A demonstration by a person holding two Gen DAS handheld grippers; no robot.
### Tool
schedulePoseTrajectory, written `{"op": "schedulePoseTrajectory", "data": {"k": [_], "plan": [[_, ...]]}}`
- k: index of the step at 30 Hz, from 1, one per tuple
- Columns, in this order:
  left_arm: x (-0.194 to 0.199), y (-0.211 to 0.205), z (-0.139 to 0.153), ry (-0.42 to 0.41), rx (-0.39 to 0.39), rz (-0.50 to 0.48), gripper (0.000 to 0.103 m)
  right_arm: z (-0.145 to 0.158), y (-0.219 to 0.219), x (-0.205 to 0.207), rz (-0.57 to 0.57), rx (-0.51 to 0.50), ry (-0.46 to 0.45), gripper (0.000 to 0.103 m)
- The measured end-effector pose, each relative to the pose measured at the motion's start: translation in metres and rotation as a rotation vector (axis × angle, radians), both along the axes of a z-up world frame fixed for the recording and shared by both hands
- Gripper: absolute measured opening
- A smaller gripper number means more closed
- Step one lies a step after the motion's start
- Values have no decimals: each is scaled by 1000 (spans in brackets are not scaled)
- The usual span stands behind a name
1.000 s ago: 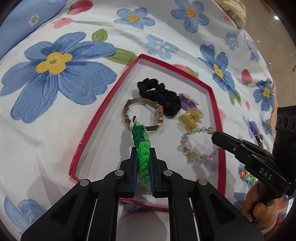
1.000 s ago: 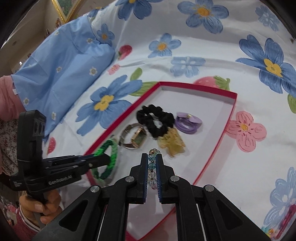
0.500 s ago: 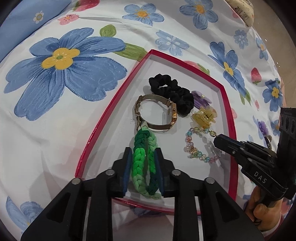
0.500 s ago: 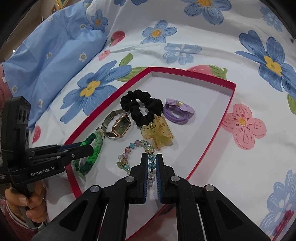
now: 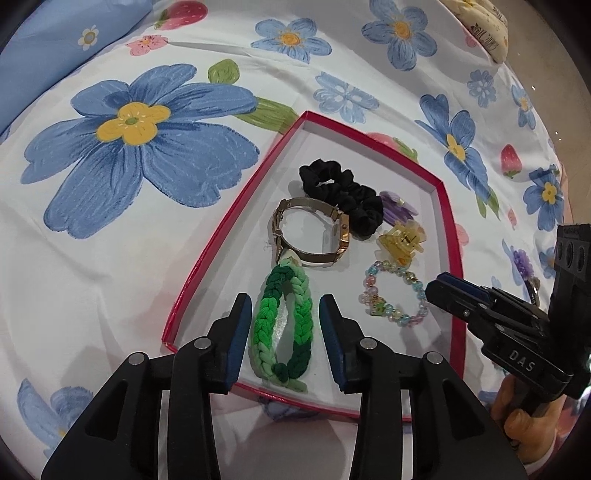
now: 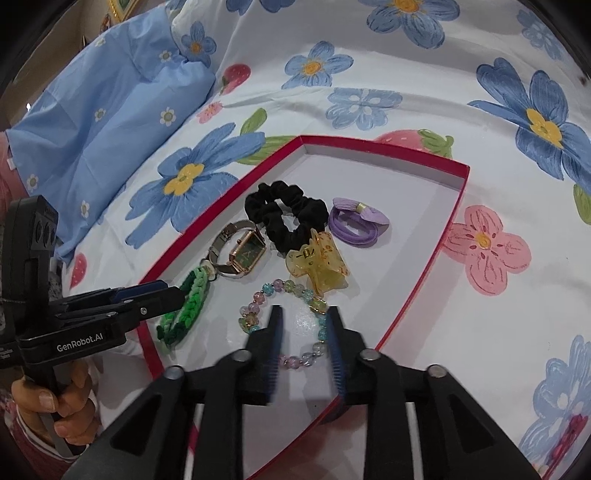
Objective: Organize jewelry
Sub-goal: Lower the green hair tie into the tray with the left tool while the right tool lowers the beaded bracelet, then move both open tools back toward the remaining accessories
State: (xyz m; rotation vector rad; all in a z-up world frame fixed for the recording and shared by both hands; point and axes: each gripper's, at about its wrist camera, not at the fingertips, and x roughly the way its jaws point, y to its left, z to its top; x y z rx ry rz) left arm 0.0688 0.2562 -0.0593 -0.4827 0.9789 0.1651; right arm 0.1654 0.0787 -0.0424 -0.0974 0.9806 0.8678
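A red-rimmed white tray (image 5: 229,218) (image 6: 424,284) lies on the flowered bedsheet. In it lie a green braided bracelet (image 5: 282,325) (image 6: 186,310), a gold watch (image 5: 314,230) (image 6: 242,251), a black scrunchie (image 5: 343,192) (image 6: 284,214), a purple hair tie (image 5: 397,206) (image 6: 356,221), a yellow claw clip (image 5: 400,240) (image 6: 317,262) and a pastel bead bracelet (image 5: 391,295) (image 6: 288,321). My left gripper (image 5: 284,332) is open, its jaws either side of the green bracelet. My right gripper (image 6: 304,339) is open over the bead bracelet.
A blue pillow (image 6: 96,122) lies at the far left of the bed. A cream pouch (image 5: 480,26) sits at the far right edge. More trinkets (image 5: 524,266) lie on the sheet right of the tray, partly hidden by the right gripper.
Both grippers lowered their bracelets into the tray and opened. The green bracelet and the bead bracelet now lie flat on the tray floor.
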Motion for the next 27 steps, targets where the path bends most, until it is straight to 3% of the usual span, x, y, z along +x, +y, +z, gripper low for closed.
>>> {"op": "schedulePoseTrajectory", "data": {"k": [14, 27], "plan": [[-13, -36, 31, -63, 7, -46, 42, 32, -53, -19, -66, 98, -29, 34], [-13, -111, 42, -72, 15, -196, 42, 42, -155, -39, -226, 127, -52, 38]]}}
